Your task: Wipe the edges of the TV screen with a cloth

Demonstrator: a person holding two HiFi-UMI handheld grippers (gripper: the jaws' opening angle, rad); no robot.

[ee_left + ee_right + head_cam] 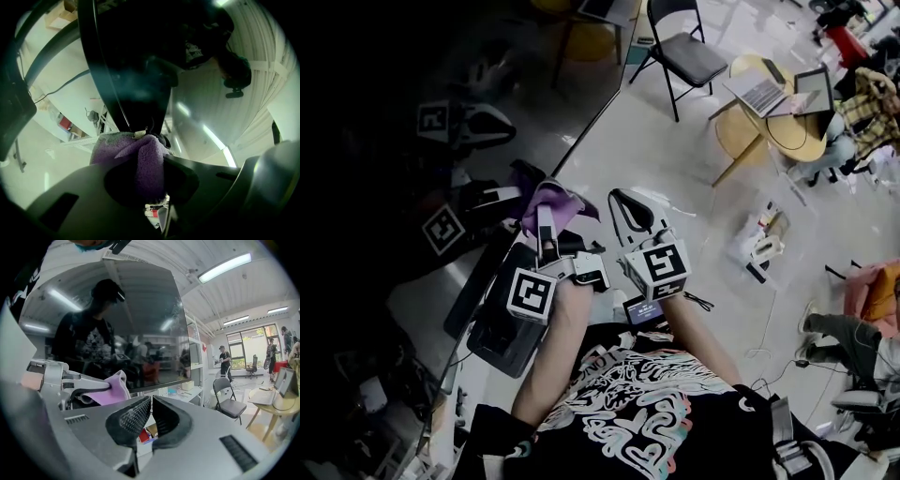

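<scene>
While the head view looks steeply down, the left gripper [546,230] shows clenched on a purple cloth [551,200]. The bunch is set against the slanting edge of the dark TV [384,141], presumably so it can be run along the frame. The right gripper [630,216] sits just beside it, off the glass. Left gripper view: both jaws pinch the cloth [143,157] at mid-fold, leaving a soft wad forward that touches the TV [126,70] at its rim, a hold likely chosen to keep hard jaws off the screen. Right gripper view: jaws drawn nearly together, nothing between them, aimed below the TV [131,324]. The cloth [115,389] shows at left by the screen's lower edge. This gripper seems idle, held clear of the wiping path. A chair [229,401] stands well apart at right.
</scene>
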